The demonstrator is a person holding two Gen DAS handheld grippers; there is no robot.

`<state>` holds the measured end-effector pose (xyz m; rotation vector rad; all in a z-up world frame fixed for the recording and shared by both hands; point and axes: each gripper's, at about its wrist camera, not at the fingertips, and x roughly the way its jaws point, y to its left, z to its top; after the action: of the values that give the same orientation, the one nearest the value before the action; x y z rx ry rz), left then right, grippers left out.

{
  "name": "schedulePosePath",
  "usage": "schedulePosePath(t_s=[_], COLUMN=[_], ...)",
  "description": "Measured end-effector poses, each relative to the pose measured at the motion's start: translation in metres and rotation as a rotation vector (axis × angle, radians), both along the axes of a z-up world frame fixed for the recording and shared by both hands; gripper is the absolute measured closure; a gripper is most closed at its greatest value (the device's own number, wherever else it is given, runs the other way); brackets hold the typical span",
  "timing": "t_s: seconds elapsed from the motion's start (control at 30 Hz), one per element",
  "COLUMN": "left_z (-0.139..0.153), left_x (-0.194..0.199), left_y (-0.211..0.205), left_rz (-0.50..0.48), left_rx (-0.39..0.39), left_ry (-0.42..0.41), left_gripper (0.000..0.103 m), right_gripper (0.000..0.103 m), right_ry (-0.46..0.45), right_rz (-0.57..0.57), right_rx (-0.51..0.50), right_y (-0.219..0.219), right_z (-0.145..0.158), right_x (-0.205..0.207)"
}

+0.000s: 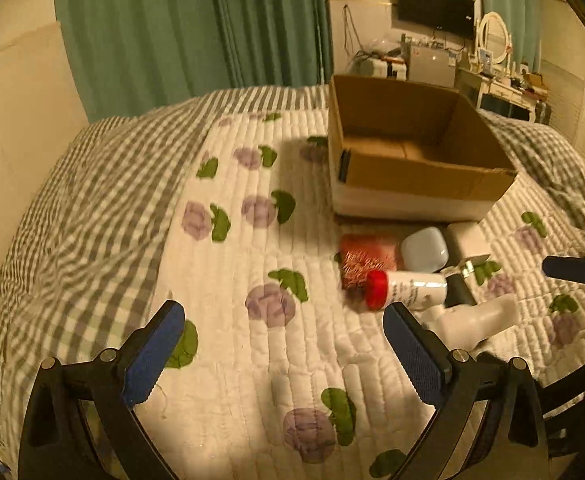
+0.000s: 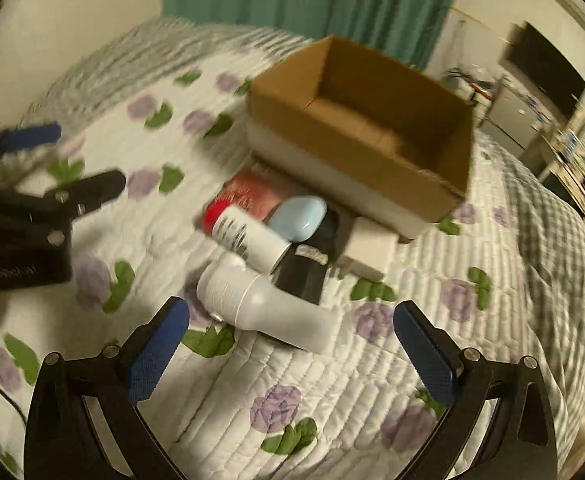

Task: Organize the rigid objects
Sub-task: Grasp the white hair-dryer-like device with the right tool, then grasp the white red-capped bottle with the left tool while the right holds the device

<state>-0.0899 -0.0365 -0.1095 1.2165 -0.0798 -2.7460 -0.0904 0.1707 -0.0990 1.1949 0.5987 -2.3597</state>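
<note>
White bottle (image 2: 264,304) lies flat on the bed quilt (image 2: 332,392), long axis running near-left to far-right, wide cap end left. Behind it, red-capped spray can (image 2: 248,236) lies parallel, cap far-left, in front of the cardboard box (image 2: 356,168). Right tool (image 2: 292,332) wide open, empty, hanging just short of the bottle. Left tool (image 1: 284,340) wide open too, holding nothing.

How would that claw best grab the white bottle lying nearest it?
Probably across the white bottle's straight round body, coming from above with the right claw open wide. It lies on its side on the quilt, and its body is clear of the neighbouring items.
</note>
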Motion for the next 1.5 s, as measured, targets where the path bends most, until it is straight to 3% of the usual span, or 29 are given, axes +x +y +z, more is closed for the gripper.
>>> schedulePosePath(t_s=[0.17, 0.3, 0.37, 0.43, 0.5, 0.8, 0.93, 1.2, 1.5], left_z=[-0.019, -0.025, -0.026, -0.027, -0.027, -0.027, -0.028, -0.052, -0.068], left_x=[-0.007, -0.01, -0.01, -0.011, -0.011, -0.02, -0.03, -0.059, -0.079], left_y=[-0.007, -0.009, -0.009, -0.008, -0.006, 0.013, 0.032, 0.069, 0.088], left_rz=[0.009, 0.017, 0.018, 0.017, 0.013, -0.014, -0.054, -0.119, -0.162], left_rx=[0.01, 0.022, 0.022, 0.02, 0.015, 0.013, 0.045, 0.063, 0.031], left_ry=[-0.052, -0.07, -0.075, -0.079, -0.082, -0.094, -0.099, -0.148, -0.159], left_gripper=[0.002, 0.002, 0.002, 0.002, 0.002, 0.002, 0.002, 0.002, 0.004], right_gripper=[0.001, 0.011, 0.022, 0.042, 0.054, 0.054, 0.054, 0.054, 0.054], right_ry=[-0.014, -0.027, -0.047, -0.068, -0.084, -0.065, -0.036, -0.102, -0.153], right_rz=[0.11, 0.124, 0.117, 0.104, 0.095, -0.023, -0.109, -0.243, -0.237], right_rx=[0.118, 0.155, 0.137, 0.136, 0.118, -0.028, -0.043, -0.109, -0.163], right_y=[-0.025, -0.035, -0.036, -0.035, -0.032, 0.005, 0.03, 0.077, 0.085], right_z=[-0.031, -0.048, -0.052, -0.056, -0.055, -0.01, 0.004, -0.012, -0.024], right_x=[-0.003, -0.015, -0.02, -0.025, -0.028, -0.044, -0.061, -0.091, -0.099])
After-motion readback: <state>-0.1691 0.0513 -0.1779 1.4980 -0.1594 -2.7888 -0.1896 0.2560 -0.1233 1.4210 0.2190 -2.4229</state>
